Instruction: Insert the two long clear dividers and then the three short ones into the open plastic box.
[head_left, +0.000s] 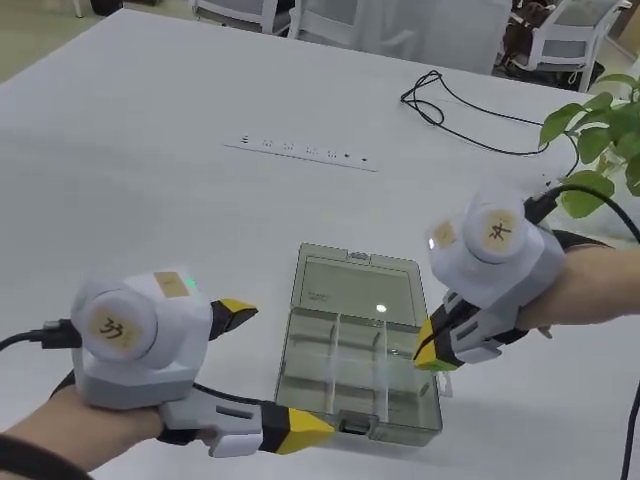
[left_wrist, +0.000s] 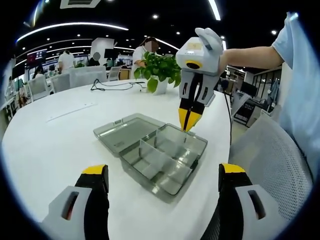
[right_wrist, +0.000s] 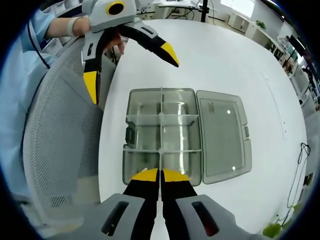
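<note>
The clear plastic box (head_left: 400, 425) lies open near the table's front edge, its lid (head_left: 360, 285) folded flat behind it. In the right gripper view two short dividers (right_wrist: 175, 116) cross the box (right_wrist: 128, 165). A long clear divider (right_wrist: 161, 135) runs down its middle and into my right gripper (right_wrist: 160, 175), which is shut on that divider's end. This right gripper (head_left: 432, 358) points down at the middle of the box's right end wall (left_wrist: 200, 141). My left gripper (head_left: 268, 368) hangs open at the box's left side, holding nothing. Across the box (left_wrist: 172, 190), the right gripper (left_wrist: 189, 121) faces the left gripper (left_wrist: 163, 170).
A white power strip (head_left: 305, 150) lies further back on the table, and a black cable (head_left: 450, 105) trails at the back right. A potted plant (head_left: 600, 130) stands at the right edge. A mesh chair (right_wrist: 60, 130) is by the table's front edge.
</note>
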